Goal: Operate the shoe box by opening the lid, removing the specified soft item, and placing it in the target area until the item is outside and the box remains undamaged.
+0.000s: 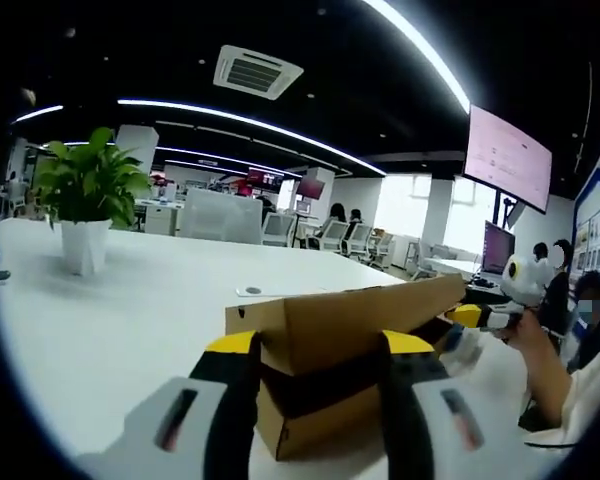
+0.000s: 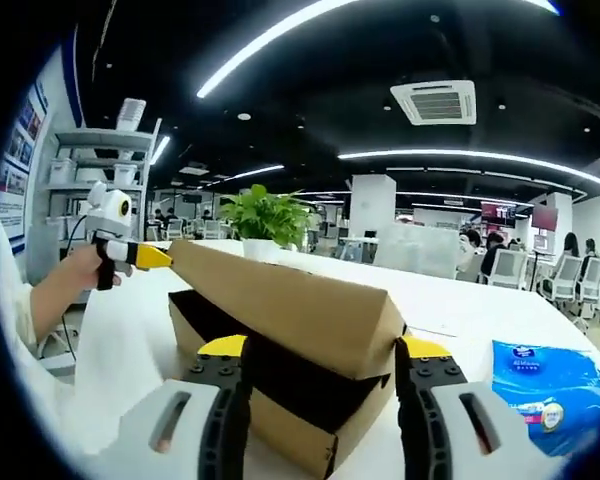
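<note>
box: brown cardboard shoe box [image 1: 325, 375] on the white table [image 1: 130, 320]; my left view has it at 6 o'clock, my right view [image 2: 280, 350] at 6 too
lid: [image 1: 350, 320] partly raised, hinged flap tilted up, dark gap under it; right view [image 2: 290, 305] shows the same tilt, interior dark
soft item: can't see inside the box, so can't tell where it lies
left claw: [image 1: 320, 375] mine, jaws wide, one each side of the box end, yellow tips level with the lid edge; can't tell if they touch the cardboard
right claw: [image 2: 322, 385] mine, jaws wide, straddling the opposite box end, yellow tips by the lid's lower edge; contact unclear
other claw seen: right claw at 3 o'clock in left view, in my hand [image 1: 530, 335]; left claw at 9 o'clock in right view, in my hand [image 2: 80, 270]
plant: [image 1: 88, 195] white pot, 10 o'clock in left view; behind the box at 12 o'clock in right view
pack: blue tissue pack [image 2: 545, 385] on the table at 4 o'clock, right view; logo too small to read
screen: [image 1: 508, 158] pink wall display at 2 o'clock, left view; text unreadable
disc: small flat one [image 1: 250, 292] on the table beyond the box
</note>
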`<state>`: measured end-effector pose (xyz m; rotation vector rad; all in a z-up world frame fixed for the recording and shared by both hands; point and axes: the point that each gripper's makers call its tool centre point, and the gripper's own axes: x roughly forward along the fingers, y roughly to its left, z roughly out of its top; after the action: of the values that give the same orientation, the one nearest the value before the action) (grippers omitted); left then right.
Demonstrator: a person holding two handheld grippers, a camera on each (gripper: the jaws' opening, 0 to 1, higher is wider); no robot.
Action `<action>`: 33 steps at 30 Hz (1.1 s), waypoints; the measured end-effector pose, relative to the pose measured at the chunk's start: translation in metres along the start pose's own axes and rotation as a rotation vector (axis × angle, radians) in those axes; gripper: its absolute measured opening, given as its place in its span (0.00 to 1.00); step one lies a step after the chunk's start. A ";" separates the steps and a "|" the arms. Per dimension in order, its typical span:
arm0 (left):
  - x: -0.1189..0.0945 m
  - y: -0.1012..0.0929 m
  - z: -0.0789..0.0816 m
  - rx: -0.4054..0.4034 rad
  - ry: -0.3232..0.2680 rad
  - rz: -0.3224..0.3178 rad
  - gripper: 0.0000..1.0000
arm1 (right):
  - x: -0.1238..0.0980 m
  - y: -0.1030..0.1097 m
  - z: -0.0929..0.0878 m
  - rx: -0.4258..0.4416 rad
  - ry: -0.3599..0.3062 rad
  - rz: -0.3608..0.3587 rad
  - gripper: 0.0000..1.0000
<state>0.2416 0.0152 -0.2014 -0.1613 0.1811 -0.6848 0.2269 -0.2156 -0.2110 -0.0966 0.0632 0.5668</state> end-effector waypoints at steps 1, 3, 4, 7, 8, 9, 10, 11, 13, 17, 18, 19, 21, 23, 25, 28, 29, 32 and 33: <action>0.000 0.000 -0.001 0.000 0.003 0.005 0.48 | 0.000 0.003 -0.001 0.000 0.002 0.020 0.65; 0.000 0.001 -0.003 0.004 0.005 0.008 0.48 | 0.000 0.007 -0.002 0.009 0.001 0.039 0.67; 0.000 0.002 -0.004 0.005 0.009 0.010 0.48 | -0.001 0.007 -0.002 0.023 0.000 0.040 0.68; 0.000 0.003 -0.008 0.011 0.012 0.014 0.48 | -0.002 0.009 -0.004 0.080 -0.005 0.072 0.70; 0.000 0.004 -0.011 0.012 0.015 0.016 0.48 | -0.002 0.011 -0.002 0.120 -0.021 0.089 0.71; 0.000 0.005 -0.012 0.013 0.015 0.017 0.47 | -0.002 0.010 -0.003 0.162 -0.022 0.095 0.71; 0.000 0.006 -0.014 0.010 0.020 0.017 0.47 | -0.002 0.008 -0.005 0.207 -0.008 0.093 0.70; 0.000 0.006 -0.016 0.005 0.028 0.016 0.47 | -0.002 0.005 -0.005 0.234 -0.014 0.085 0.68; -0.001 0.004 -0.018 0.011 0.018 0.009 0.46 | -0.004 -0.008 -0.005 0.270 -0.041 0.020 0.58; -0.002 0.004 -0.018 0.005 0.013 0.010 0.46 | -0.004 0.000 -0.007 0.222 -0.048 0.047 0.59; -0.001 0.004 -0.020 0.009 0.020 0.012 0.46 | -0.003 0.001 -0.008 0.199 -0.043 0.044 0.59; -0.001 0.005 -0.021 0.011 0.021 0.015 0.46 | -0.002 0.002 -0.009 0.191 -0.038 0.042 0.59; 0.000 0.005 -0.023 0.011 0.021 0.018 0.46 | -0.002 0.002 -0.009 0.183 -0.038 0.040 0.59; 0.000 0.005 -0.025 0.021 0.023 0.019 0.46 | -0.003 0.004 -0.013 0.154 -0.030 0.045 0.60; 0.000 0.004 -0.027 0.027 0.026 0.020 0.47 | -0.002 0.005 -0.016 0.116 -0.022 0.048 0.60; 0.000 0.005 -0.031 0.040 0.026 0.026 0.47 | 0.000 0.008 -0.025 0.010 0.022 0.054 0.62; 0.000 0.007 -0.033 0.039 0.029 0.032 0.47 | 0.001 0.010 -0.025 0.028 0.020 0.051 0.62; -0.002 0.008 -0.034 0.046 0.000 0.039 0.48 | 0.002 0.011 -0.023 0.030 0.011 0.049 0.62; -0.002 0.009 -0.034 0.042 -0.003 0.038 0.48 | 0.002 0.011 -0.024 0.026 0.013 0.049 0.62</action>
<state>0.2377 0.0204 -0.2355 -0.1180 0.1666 -0.6502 0.2218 -0.2078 -0.2355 -0.0732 0.0860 0.6141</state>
